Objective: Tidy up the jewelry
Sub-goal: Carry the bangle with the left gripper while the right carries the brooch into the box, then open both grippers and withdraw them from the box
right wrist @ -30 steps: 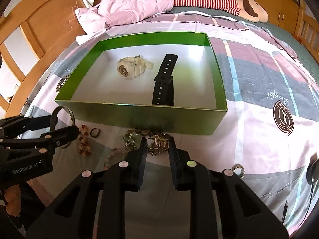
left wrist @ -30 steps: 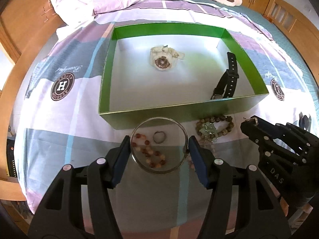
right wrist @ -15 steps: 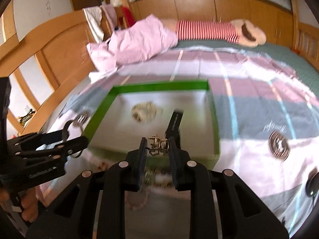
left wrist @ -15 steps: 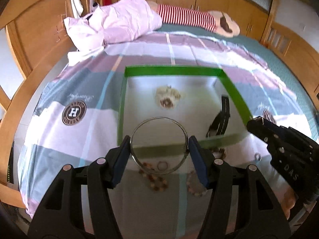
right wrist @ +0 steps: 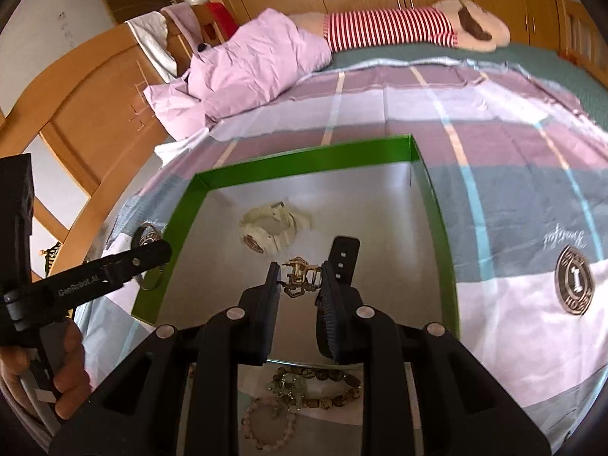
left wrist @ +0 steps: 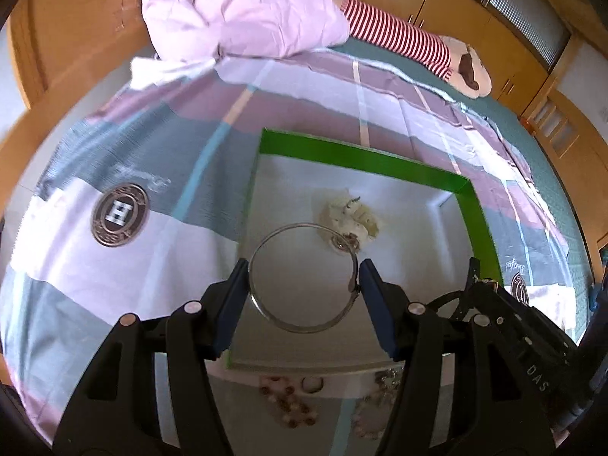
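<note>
Both grippers loaded, held over the green box (left wrist: pixel 364 157).

Risks: bangle (left wrist: pixel 304 277) is only pinched at two edge points by the left gripper (left wrist: pixel 304 285), jaws about half open. Thin round wire, so it could pivot or slip out. Gold clasp piece (right wrist: pixel 300 273) sits at the very tips of the right gripper (right wrist: pixel 298 277), jaws narrow. Shallow hold, could drop short of the box.

Looks: bangle is a thin silver hoop, centre of the left view. Clasp piece is small, gold, openwork. White watch (right wrist: pixel 266 228) and black strap (right wrist: pixel 344 256) already lie in the box. Bead bracelets (right wrist: pixel 315 380) remain on the bed, bottom of frame.
</note>
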The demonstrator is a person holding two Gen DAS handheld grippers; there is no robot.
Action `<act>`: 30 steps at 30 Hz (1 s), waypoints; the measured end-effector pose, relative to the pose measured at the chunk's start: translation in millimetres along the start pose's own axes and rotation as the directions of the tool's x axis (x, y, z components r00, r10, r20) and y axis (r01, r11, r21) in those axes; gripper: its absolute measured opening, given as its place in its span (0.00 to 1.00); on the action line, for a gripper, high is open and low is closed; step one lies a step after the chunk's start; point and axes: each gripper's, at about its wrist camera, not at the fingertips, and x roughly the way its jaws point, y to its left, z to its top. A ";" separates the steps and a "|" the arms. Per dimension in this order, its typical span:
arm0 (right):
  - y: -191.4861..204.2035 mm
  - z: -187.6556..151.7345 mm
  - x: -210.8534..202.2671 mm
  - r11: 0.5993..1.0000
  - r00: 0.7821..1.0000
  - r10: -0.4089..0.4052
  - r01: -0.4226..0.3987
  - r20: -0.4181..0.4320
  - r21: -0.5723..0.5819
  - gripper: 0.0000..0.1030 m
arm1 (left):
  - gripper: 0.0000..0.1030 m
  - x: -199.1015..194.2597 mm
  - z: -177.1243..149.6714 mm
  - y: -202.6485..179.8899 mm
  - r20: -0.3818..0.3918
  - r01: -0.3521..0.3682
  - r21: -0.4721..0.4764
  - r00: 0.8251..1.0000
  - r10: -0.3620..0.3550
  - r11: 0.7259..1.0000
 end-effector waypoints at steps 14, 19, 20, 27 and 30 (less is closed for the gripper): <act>-8.5 -22.2 -48.0 0.998 0.996 0.066 -0.065 -0.057 0.026 0.58 | 0.71 -34.2 -23.1 -14.1 -0.040 0.114 0.100 0.993 -0.111 0.988; -10.5 -46.9 -24.0 1.000 0.977 -0.022 0.021 -0.213 -0.004 0.33 | 0.71 -33.0 -53.4 -22.5 -0.140 0.067 0.201 0.989 -0.039 0.977; -12.4 -51.3 -11.7 1.000 0.968 -0.030 0.031 -0.249 0.002 0.33 | 0.71 -26.3 -58.6 -23.4 -0.163 0.047 0.210 0.986 -0.013 0.976; -18.2 -67.7 31.4 0.979 0.938 -0.203 0.198 -0.282 -0.045 0.33 | 0.71 8.1 -72.7 -17.7 -0.285 -0.073 0.201 0.950 0.130 0.977; -18.3 -70.3 38.6 0.975 0.932 -0.222 0.214 -0.287 -0.060 0.33 | 0.74 15.4 -77.0 -13.8 -0.317 -0.092 0.193 0.936 0.151 0.977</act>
